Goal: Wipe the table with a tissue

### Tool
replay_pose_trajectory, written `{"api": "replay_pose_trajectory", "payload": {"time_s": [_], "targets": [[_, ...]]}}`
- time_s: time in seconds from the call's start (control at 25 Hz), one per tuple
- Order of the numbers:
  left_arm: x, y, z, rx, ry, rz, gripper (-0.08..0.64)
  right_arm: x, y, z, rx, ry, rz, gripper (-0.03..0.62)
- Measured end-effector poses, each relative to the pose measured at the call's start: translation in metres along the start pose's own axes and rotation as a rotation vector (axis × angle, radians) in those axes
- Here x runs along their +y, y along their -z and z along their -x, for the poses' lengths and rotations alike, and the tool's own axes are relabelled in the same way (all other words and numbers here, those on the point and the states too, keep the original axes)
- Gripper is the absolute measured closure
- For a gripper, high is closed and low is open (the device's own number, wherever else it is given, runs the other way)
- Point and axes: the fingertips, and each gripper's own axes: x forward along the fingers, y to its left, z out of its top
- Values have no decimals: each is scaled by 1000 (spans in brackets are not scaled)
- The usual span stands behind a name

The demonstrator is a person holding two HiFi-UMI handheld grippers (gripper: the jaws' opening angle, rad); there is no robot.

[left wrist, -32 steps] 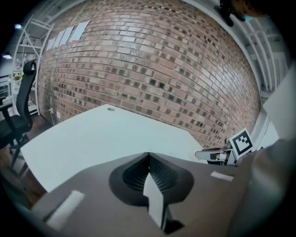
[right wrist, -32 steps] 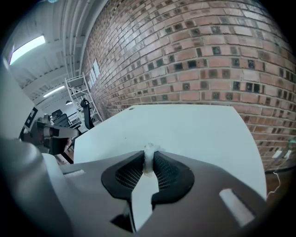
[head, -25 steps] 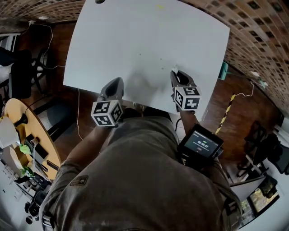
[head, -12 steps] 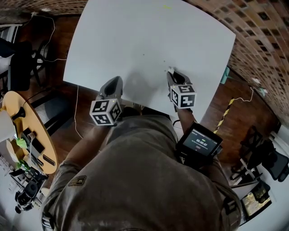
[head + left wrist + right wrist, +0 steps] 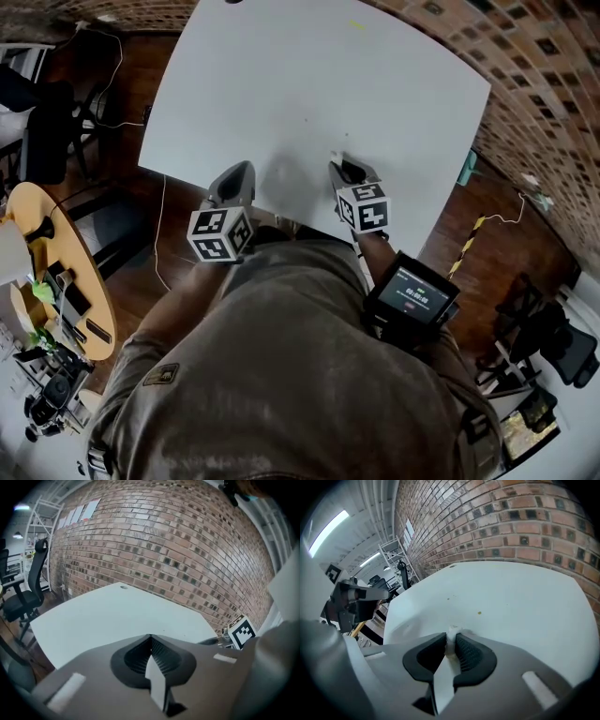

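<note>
Jaws: left gripper (image 5: 150, 638) closed on nothing, right gripper (image 5: 452, 639) pinching the tissue (image 5: 452, 633).
Left sits at the table (image 5: 309, 84) near edge. The tissue wad pokes past the right jaw tips at that same edge; a yellowish speck (image 5: 479, 613) lies ahead, slightly right, so likely a forward wipe by the right.

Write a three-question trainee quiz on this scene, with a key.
1. True or false: the left gripper holds the tissue.
2. The right gripper is: A) open, B) shut on the tissue, C) shut on nothing.
3. Fill in: small specks lie on the ____ table.
Key: 1 false, its jaws are shut on nothing; 2 B; 3 white.
</note>
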Motion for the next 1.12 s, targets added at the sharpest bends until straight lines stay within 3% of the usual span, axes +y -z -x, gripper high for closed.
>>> {"api": "replay_pose_trajectory", "payload": {"time_s": [0.24,0.56,1.12], "targets": [[-5,-2,3,2,-7,-16,558,-7,1,1,-6,-4,-12,520],[-20,-9,0,9,-29,-43,558,-47,-14,18,-77,28,-61,520],[-10,-22,-27,20,9,-35,558,-102,-36,23,-101,166,-110,520]]}}
